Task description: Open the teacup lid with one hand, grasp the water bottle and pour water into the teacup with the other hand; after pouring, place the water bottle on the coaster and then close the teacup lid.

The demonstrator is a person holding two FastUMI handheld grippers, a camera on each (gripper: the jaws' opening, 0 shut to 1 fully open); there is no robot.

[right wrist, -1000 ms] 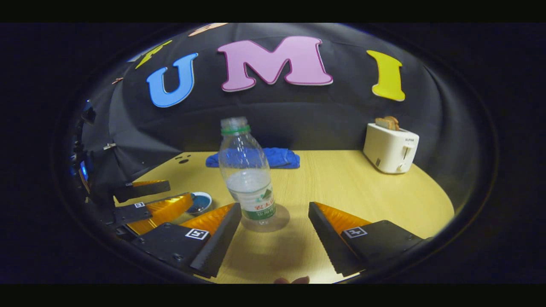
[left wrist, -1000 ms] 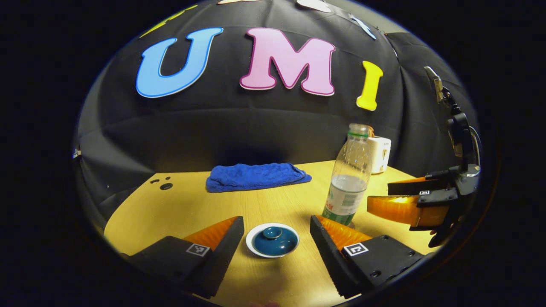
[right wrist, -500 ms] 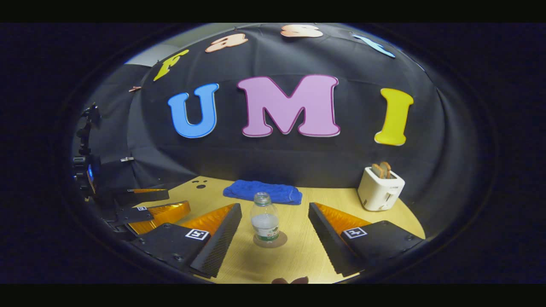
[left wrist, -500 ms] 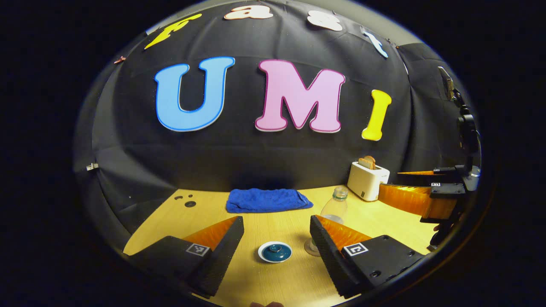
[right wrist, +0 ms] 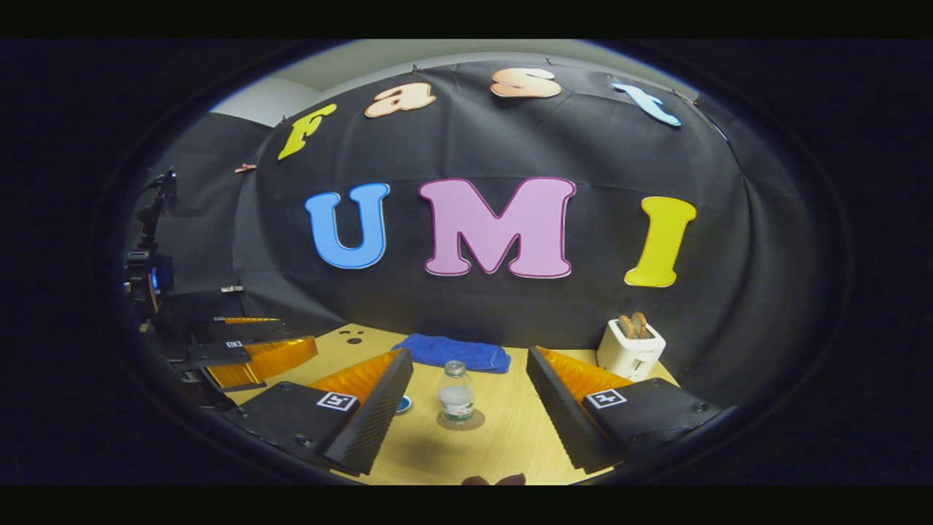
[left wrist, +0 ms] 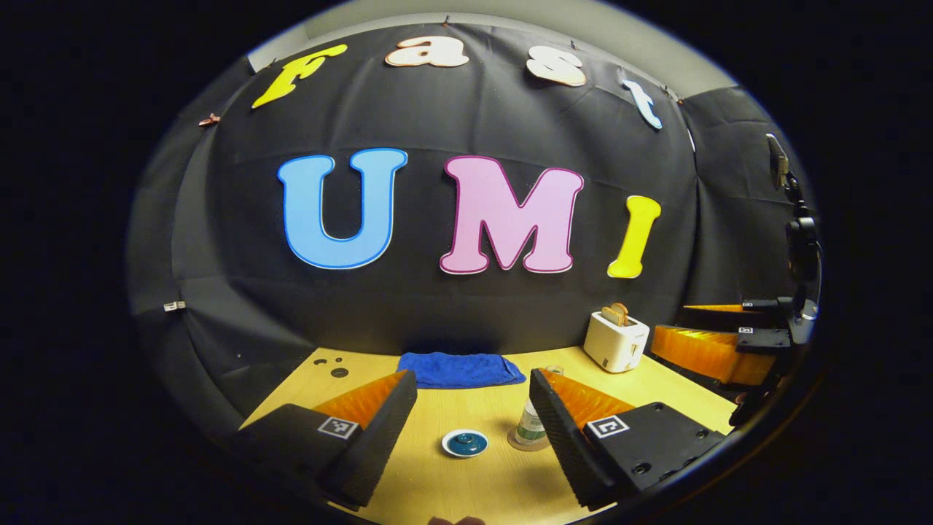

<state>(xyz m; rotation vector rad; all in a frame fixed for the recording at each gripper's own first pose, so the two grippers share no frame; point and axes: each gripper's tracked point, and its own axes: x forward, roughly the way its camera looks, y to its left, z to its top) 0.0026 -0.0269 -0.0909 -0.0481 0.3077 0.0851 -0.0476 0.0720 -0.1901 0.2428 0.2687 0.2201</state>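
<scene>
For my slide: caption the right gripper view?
Open right gripper facing water bottle on coaster, table.

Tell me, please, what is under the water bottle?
A round coaster lies under the water bottle on the table. Its rim shows; the middle is covered by the bottle.

Each gripper ends in two wedge-shaped fingers with ribbed inner faces. The left gripper point(left wrist: 472, 430) and right gripper point(right wrist: 470, 419) carry small square black-and-white markers and round screws on top.

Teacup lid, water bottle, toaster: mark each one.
teacup lid point(left wrist: 464, 442), left gripper view, on its domed top.
water bottle point(right wrist: 456, 400), right gripper view, on its lower body.
toaster point(right wrist: 630, 348), right gripper view, on its front face.
</scene>
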